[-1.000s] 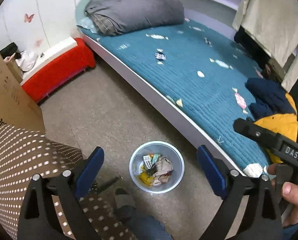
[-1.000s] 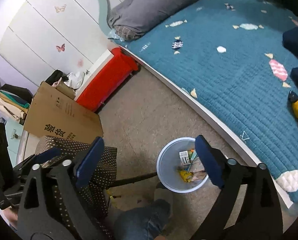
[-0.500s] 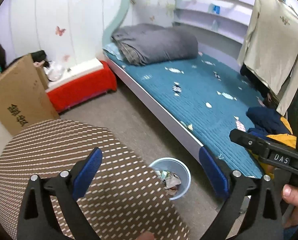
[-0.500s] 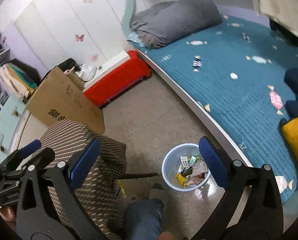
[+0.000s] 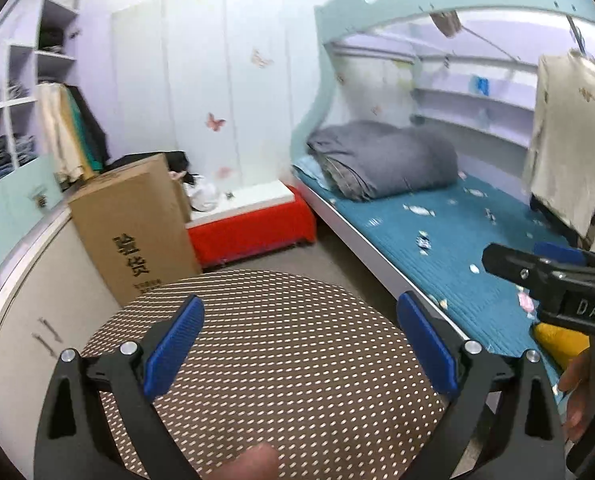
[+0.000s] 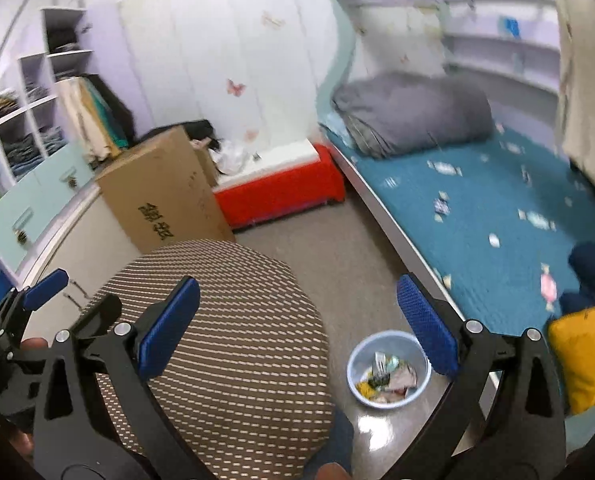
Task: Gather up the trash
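With each hand-held gripper [image 5: 299, 338] [image 6: 297, 324] spread empty, I'm scanning; next, probably wrappers [image 6: 441, 205] mid-bed for the bin [image 6: 387, 372].

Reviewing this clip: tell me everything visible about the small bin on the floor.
The bin is a small round tub, pale blue and plastic-looking, standing upright and uncovered on the grey floor between the dotted round seat and the bed frame. Crumpled wrappers and paper scraps, some yellow and pinkish, lie inside. Only the right wrist view shows it; that gripper's blue finger pad overlaps its rim in the picture.
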Action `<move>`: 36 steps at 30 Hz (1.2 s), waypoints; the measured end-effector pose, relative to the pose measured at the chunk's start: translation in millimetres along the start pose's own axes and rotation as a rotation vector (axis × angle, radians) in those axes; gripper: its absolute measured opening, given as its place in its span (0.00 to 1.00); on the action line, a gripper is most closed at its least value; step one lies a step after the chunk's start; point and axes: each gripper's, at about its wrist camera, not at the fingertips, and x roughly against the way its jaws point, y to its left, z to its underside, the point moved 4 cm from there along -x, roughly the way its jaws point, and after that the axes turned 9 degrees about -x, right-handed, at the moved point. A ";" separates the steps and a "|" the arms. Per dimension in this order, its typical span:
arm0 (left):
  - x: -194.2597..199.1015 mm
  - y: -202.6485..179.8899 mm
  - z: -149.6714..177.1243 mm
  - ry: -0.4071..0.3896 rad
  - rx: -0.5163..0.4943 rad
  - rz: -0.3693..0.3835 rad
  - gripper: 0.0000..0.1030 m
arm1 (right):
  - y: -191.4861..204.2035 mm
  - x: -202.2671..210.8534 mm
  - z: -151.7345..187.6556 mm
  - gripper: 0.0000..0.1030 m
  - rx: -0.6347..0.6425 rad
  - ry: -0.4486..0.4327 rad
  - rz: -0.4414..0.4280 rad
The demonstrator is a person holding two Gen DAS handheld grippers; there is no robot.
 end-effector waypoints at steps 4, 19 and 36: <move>35.7 29.9 1.6 -0.050 0.079 -0.032 0.92 | 36.2 26.8 -3.4 0.94 0.061 -0.059 -0.033; 108.6 63.1 2.6 -0.160 0.178 -0.100 0.95 | 103.2 86.4 -8.5 0.94 0.177 -0.199 -0.092; 133.6 65.4 1.9 -0.203 0.183 -0.160 0.96 | 102.1 102.1 -11.1 0.94 0.184 -0.243 -0.077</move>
